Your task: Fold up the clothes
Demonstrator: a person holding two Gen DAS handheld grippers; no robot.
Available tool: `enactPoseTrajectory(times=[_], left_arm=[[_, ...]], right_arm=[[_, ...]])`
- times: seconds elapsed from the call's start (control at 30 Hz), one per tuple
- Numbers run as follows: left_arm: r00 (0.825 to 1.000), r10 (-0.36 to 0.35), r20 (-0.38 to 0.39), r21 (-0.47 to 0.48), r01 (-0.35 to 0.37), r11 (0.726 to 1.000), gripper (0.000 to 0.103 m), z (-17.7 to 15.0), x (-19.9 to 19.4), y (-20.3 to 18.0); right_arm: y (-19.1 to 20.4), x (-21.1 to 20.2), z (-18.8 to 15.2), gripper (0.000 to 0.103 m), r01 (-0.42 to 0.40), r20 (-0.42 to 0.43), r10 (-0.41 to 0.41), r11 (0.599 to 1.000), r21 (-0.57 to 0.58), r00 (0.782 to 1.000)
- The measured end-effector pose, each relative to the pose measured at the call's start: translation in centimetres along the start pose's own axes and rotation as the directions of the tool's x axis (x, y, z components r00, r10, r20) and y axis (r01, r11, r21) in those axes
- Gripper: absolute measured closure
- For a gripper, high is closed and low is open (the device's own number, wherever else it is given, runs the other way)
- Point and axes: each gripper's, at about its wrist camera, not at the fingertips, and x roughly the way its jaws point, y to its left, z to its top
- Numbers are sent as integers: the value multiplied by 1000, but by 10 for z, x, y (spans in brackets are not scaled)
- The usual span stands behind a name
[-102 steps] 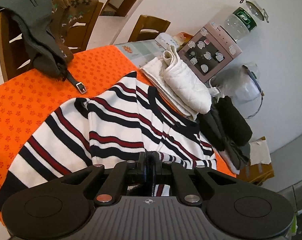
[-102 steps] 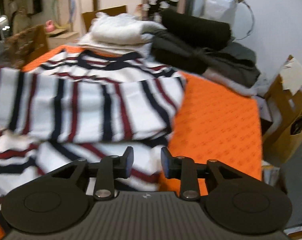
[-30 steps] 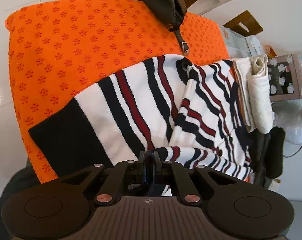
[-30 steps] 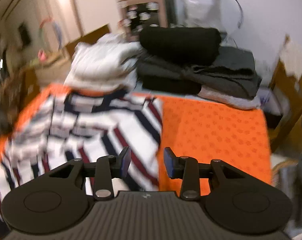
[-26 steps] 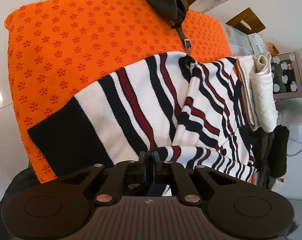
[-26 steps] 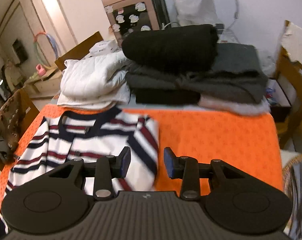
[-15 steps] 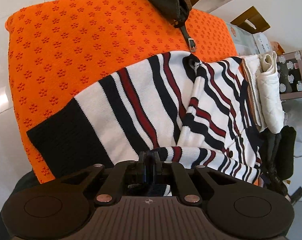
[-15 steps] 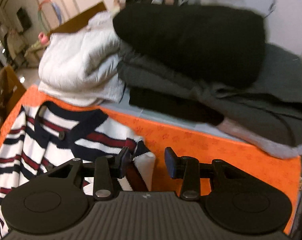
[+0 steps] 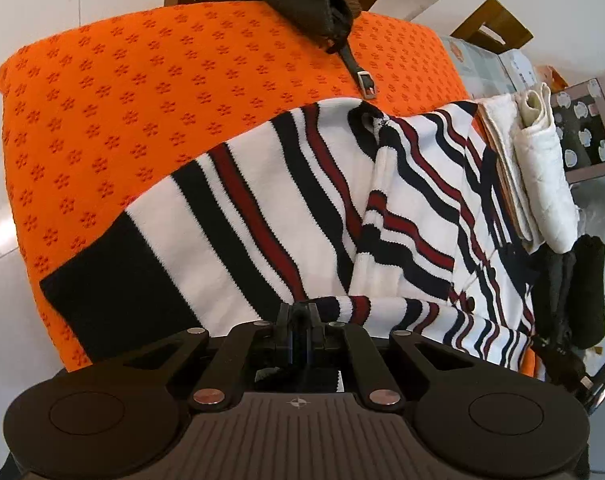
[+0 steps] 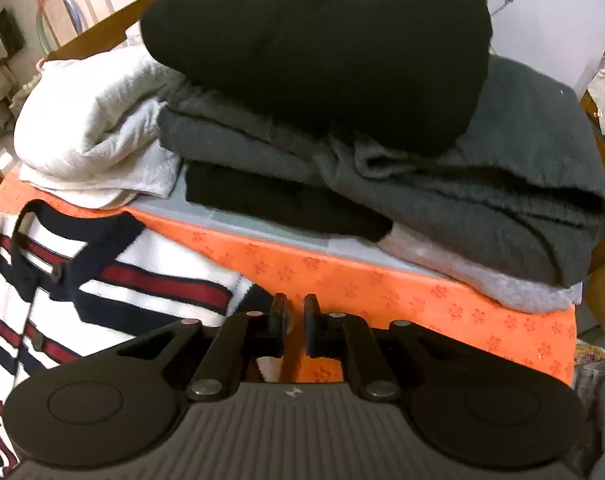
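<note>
Orange cloth with a small flower print covers the table, and a striped cardigan lies across it, partly folded: one side panel is turned in over the body, while a long sleeve with a black cuff runs out flat toward 8 o'clock in the left wrist view. The left gripper has its jaws pressed together on a striped fold of the cardigan at the near edge. The right gripper stands with a narrow gap between its jaws, hovering at the cardigan's corner near the collar; nothing sits between them.

Folded piles sit at the far edge, at 12 o'clock in the right wrist view: a white quilted garment and a stack of black and grey knitwear. By my reading, those piles are done, and the cardigan is mid-fold, with the outstretched sleeve and a final halving probably left. A dark belted garment hangs over a chair at 12 o'clock.
</note>
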Motion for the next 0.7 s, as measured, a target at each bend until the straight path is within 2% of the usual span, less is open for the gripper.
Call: enactPoseTrajectory(times=[0.03,0.13,0.23,0.3,0.43,0.6,0.7], left_arm=[[1000,-4,3,0,4,1000,95,1,-2,-1],[1000,-23,1,-4,23,1000,95,3,-13,-5],[999,-50,-2,-15,50,999,95,4,-32,-8],[998,-64,4,-16,64,998,95,3,-46,-9],[999,-32,-18,23,33,999,95,-3,-47,-4],[995,20,-98,4,-20,1000,95,-17,-26,12],[994,17,-107,3,-17,1000,95,-24,-30,18]], right_arm=[[-2,-3,-1,71,0,13,0,1000,8,1000],[-6,-17,-4,70,-5,52,4,1000,26,999],[-5,-44,-14,69,-16,86,17,1000,-5,996],[-1,-56,-30,67,-17,81,18,1000,-13,997],[6,-78,-64,65,-17,64,18,1000,-25,998],[15,-106,-106,63,-17,44,18,999,-39,999],[21,-122,-132,63,-17,31,18,999,-48,999]])
